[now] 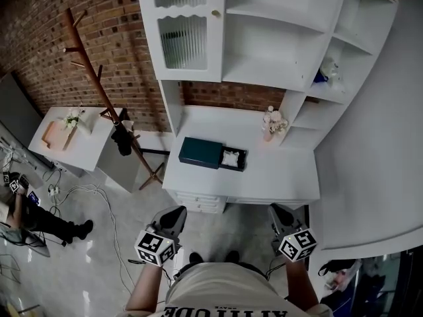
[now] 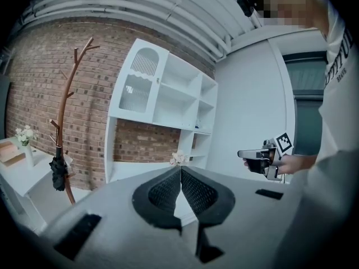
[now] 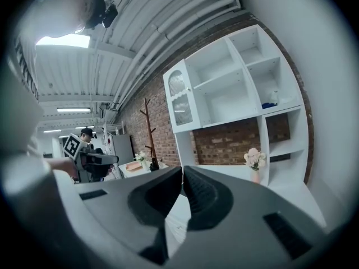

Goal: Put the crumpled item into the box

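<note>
Ahead, on the white table [image 1: 277,170], the dark box [image 1: 198,152] lies with its long side left to right, and the crumpled white item [image 1: 230,158] sits in its open right end. Both your left tool [image 1: 173,216] and right tool [image 1: 281,214] are pressed together, empty, well apart from it, about equally far.

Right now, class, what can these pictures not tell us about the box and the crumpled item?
- Head view: box and white crumpled item too small; whether it sits inside or beside is unclear.
- Gripper views: both hidden behind the left hand-held gripper and right hand-held gripper.
- Head view: blue shelf object too small to identify.
</note>
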